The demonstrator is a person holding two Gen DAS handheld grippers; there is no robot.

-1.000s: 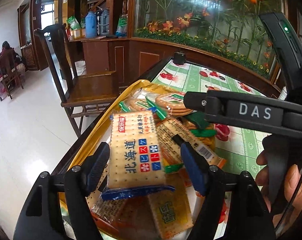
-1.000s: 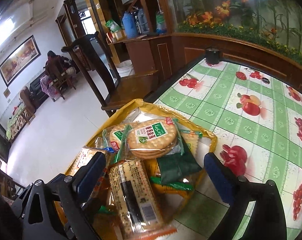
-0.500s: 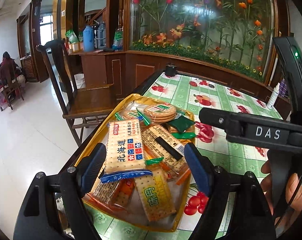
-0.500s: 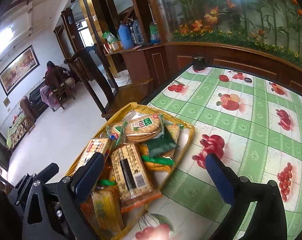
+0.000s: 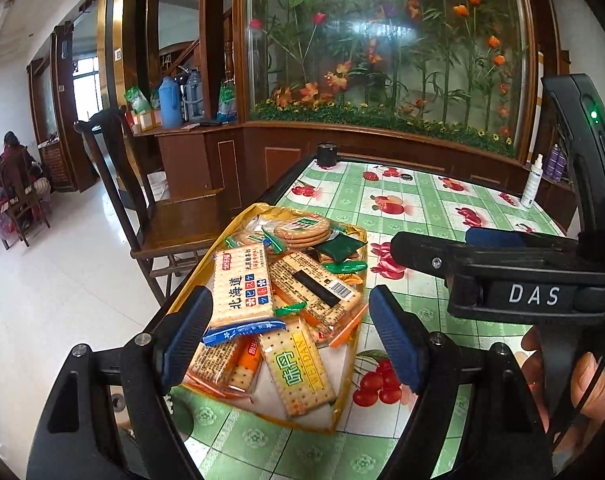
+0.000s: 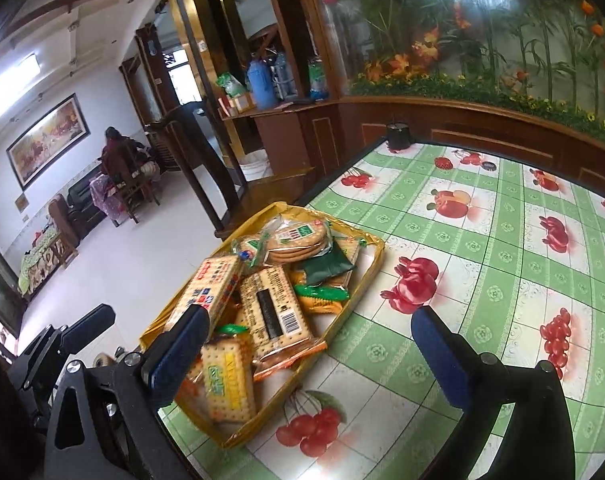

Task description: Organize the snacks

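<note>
- One yellow tray point(image 5: 348, 396) is sitting on the table, holding all the snack packs.
- Four rectangular cracker packs point(image 5: 242, 280) are showing plainly on the pile.
- One round biscuit pack point(image 5: 302, 232) is lying at the far end.
- One dark green sachet point(image 5: 340, 245) is lying beside it.
- Packs underneath are lying too hidden to count.
- One wooden chair point(image 5: 170, 220) is standing beside the table.

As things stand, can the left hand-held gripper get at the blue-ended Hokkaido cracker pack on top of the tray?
Probably yes. The left hand-held gripper is open and empty, and the cracker pack lies topmost in the yellow tray, uncovered. The right hand-held gripper sits off to the side.
</note>
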